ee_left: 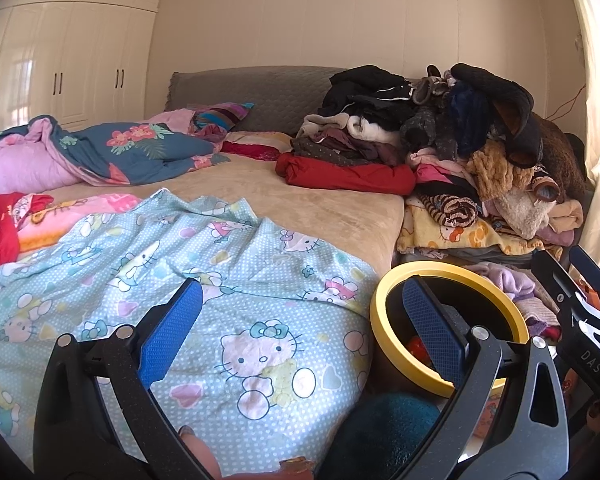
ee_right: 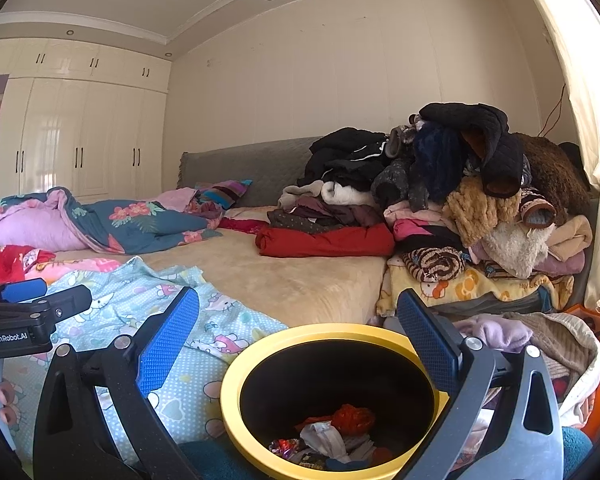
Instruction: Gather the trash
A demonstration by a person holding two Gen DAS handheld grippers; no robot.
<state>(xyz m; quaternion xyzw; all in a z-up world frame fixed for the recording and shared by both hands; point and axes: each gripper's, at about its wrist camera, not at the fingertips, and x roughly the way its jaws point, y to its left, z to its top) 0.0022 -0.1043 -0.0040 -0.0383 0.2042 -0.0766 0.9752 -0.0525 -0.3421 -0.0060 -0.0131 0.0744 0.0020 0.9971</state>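
Trash (ee_right: 332, 432) is sitting at the bottom of the yellow-rimmed bin (ee_right: 236, 396) beside the bed: crumpled red wrapper, white paper or tissue, shiny foil scraps. You are looking at light, soft, crushable stuff; foil will likely be slippery, so pinch any further piece at a bunched fold rather than a flat edge, and judge that little force is needed. You are holding the right tool (ee_right: 296, 344) over the bin mouth with its blue pads spread apart and nothing between them. You are holding the left tool (ee_left: 300, 332) likewise apart and empty, one finger reading across the bin (ee_left: 380, 304) rim, the other over the blue cat-print sheet (ee_left: 220, 280). No loose trash is showing on the bed from either view, so the collecting seems largely done, or the remainder is lying out of sight. The bed is offering a soft beige blanket (ee_left: 300, 200) that is giving under pressure, so anything on it will sink rather than slide. A tall clothes pile (ee_left: 460, 140) is crowding the far side near the curtain; a floral quilt (ee_left: 120, 148) is lying bunched toward the wardrobes (ee_left: 60, 60). Room is bright, cluttered, tight beside the bin.
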